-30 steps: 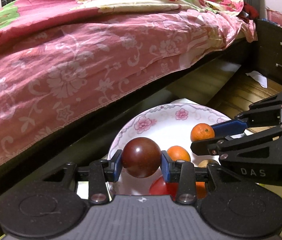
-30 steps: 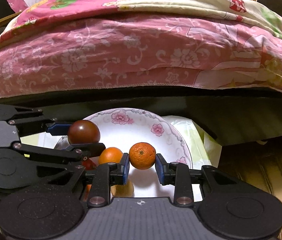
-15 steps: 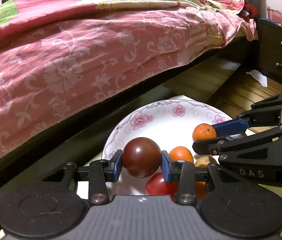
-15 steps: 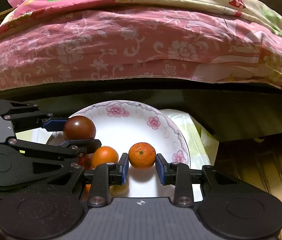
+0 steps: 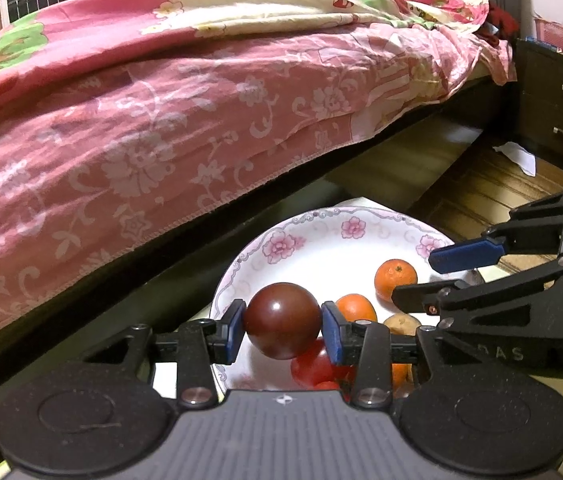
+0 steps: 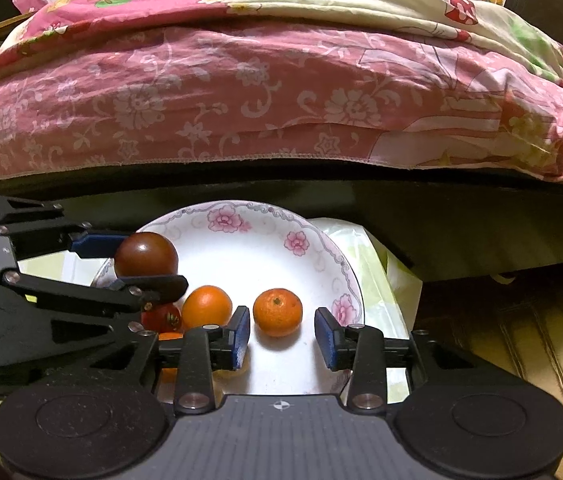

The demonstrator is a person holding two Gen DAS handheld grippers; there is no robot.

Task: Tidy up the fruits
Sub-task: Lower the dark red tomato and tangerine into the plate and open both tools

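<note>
Left wrist view is showing the left claw (image 5: pixel 283 330) pinching a smooth, soft-skinned plum (image 5: pixel 282 320) across its middle above the plate (image 5: pixel 321 222), while the right claw (image 6: pixel 281 334) is opening around the firm mandarin (image 6: pixel 277 312) sitting on it.

a pink flowered bedspread (image 5: pixel 185 120) covers the bed, with a cream patterned blanket (image 5: pixel 281 4) lying on top. a dark bed frame (image 6: pixel 441 216) runs below it. a dark drawer cabinet (image 5: pixel 557 108) stands beside the bed. a white scrap of paper (image 5: pixel 519 156) lies on the wooden floor (image 5: pixel 477 192).
</note>
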